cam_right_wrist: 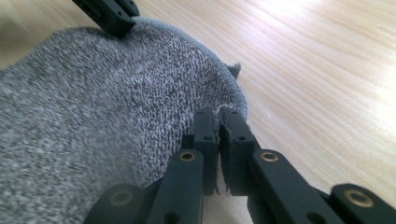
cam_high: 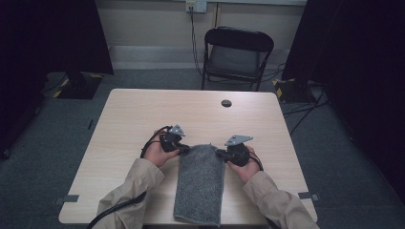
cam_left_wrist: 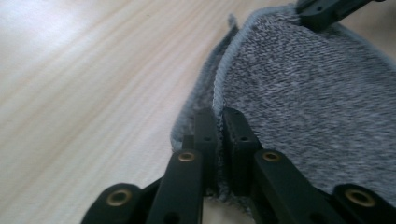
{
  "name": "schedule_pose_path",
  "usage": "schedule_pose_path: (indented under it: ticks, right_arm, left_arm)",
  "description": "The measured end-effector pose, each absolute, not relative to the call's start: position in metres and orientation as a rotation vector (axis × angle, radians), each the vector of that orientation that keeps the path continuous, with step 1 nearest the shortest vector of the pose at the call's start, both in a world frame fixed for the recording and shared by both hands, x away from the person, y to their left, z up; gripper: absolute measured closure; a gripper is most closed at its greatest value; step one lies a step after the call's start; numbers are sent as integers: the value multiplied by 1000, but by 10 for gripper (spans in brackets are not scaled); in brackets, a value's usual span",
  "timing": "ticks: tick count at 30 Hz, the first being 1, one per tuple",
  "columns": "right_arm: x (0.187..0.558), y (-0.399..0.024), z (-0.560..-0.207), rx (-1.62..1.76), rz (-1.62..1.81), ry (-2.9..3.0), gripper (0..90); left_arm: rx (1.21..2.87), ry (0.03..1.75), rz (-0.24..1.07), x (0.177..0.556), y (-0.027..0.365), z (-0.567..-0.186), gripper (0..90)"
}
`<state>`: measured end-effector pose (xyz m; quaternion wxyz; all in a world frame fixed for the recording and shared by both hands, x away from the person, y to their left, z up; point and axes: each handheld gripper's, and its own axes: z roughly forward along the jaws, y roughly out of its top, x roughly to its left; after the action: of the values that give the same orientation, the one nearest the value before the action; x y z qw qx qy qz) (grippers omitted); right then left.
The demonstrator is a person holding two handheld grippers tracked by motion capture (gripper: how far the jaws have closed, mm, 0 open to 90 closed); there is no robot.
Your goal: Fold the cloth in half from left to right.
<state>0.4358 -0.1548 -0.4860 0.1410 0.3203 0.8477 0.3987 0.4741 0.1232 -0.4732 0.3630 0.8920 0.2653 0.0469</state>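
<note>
The wooden table [cam_high: 143, 119] bears a grey towel [cam_high: 199, 186], folded into a long strip that runs from about the middle of the tabletop toward 6 o'clock, where its near end hangs over the table's edge. Both far corners of the strip are pinched. The left gripper [cam_high: 185, 149] sits at the towel's 11 o'clock corner, and the left gripper view shows its jaws clamped together on the hemmed edge of the towel [cam_left_wrist: 299, 107], with the cloth's layers squeezed between the pads. The right gripper [cam_high: 220, 153] sits at the 1 o'clock corner; the right gripper view shows its jaws likewise clamped on the towel [cam_right_wrist: 102, 121], though there only the thin rim of the hem is caught.

The main risk, as I judge it, is that shallow bite on the right: a pull or lift could drag the hem out of the pads and drop that corner, leaving the strip skewed. A second is that one gripper holds fewer layers than the other, so the fold opens as it rises. A third is uneven motion of the two hands, which would twist the strip, and the overhanging end at 6 o'clock could drag the cloth off the table
</note>
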Motion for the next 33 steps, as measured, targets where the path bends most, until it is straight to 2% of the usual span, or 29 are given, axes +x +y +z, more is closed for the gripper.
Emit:
schedule_pose_path:
  ticks: [8,10,12,15,19,22,25,29,31,33]
  right_arm:
    - [433,-152,-468,889,1220,2438,868]
    - [433,-150,-465,876,1230,2439,869]
    - [432,-148,-463,866,1232,2441,869]
    - [433,-145,-464,864,1218,2446,869]
    - [434,-143,-469,881,1218,2445,867]
    - [434,-143,-474,895,1206,2456,864]
    - [432,-143,-479,894,1193,2470,859]
    - [433,-142,-482,891,1188,2476,860]
    - [433,-142,-481,891,1192,2473,861]
    - [433,-143,-479,890,1198,2470,863]
  left_arm:
    - [2183,702,-29,479,145,-448,859]
    - [2163,726,10,481,152,-447,759]
    - [2151,750,70,482,158,-448,565]
    - [2165,719,98,471,157,-447,532]
    - [2231,642,101,455,138,-458,537]
    - [2286,669,115,456,134,-476,571]
    - [2292,669,146,456,131,-486,636]
    - [2316,690,141,456,128,-483,837]
    - [2315,699,144,457,128,-480,872]
    - [2245,717,128,457,133,-474,877]
